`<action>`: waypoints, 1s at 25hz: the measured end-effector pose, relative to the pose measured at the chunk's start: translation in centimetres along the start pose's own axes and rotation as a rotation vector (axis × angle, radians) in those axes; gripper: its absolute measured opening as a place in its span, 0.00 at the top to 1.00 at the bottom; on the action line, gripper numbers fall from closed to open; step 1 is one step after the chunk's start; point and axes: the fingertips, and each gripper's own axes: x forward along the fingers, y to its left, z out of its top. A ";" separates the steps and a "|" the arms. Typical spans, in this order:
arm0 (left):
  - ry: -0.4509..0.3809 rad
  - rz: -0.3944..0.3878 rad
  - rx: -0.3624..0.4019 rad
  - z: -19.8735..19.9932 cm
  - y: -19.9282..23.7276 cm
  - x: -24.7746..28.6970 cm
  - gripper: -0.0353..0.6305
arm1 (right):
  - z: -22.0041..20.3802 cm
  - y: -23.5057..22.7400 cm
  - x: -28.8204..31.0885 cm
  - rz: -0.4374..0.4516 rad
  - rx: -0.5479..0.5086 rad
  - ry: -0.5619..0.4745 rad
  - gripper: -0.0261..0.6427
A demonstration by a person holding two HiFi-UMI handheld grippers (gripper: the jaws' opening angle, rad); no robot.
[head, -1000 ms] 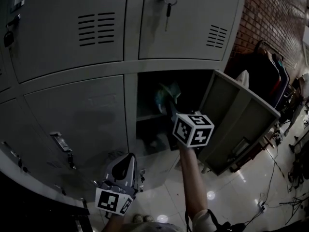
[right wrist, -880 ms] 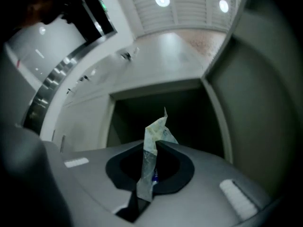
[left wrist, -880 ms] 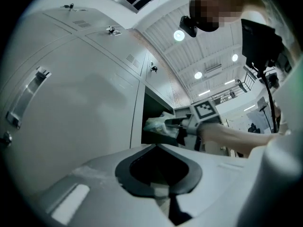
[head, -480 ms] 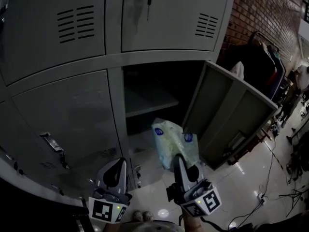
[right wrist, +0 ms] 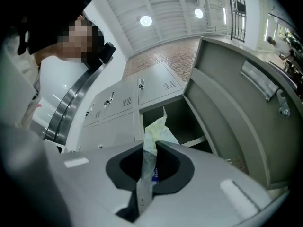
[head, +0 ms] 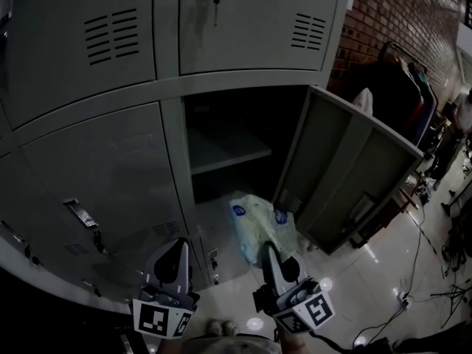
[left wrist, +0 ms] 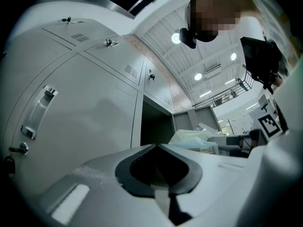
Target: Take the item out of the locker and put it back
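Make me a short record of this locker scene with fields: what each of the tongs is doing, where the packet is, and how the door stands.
left tongs: shut, empty, held low
right tongs: shut on the packet's edge
packet: pale plastic pack, in the air outside the open compartment
locker door: swung open to the right
shelf: appears bare; the interior is dark
stage: item out, not yet put back

A pale, crinkled plastic pack (head: 259, 226) with round blue labels hangs just outside the locker (head: 175, 161), low before its opening, one edge pinched in the right gripper (head: 268, 255). The locker's door (head: 354, 172) stands swung wide to the right, and a shelf (head: 228, 152) crosses the dark inside.
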 end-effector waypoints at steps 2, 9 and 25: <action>-0.002 -0.001 -0.001 0.1 0.0 0.0 0.94 | -0.3 -0.1 -0.3 -0.006 0.004 0.010 0.94; -0.014 -0.007 -0.001 0.5 -0.3 0.1 0.94 | -0.7 -0.4 -1.1 -0.019 -0.005 0.019 0.94; -0.012 -0.007 -0.016 0.3 0.6 1.4 0.94 | 4.8 -5.3 19.5 0.046 -0.131 0.164 0.94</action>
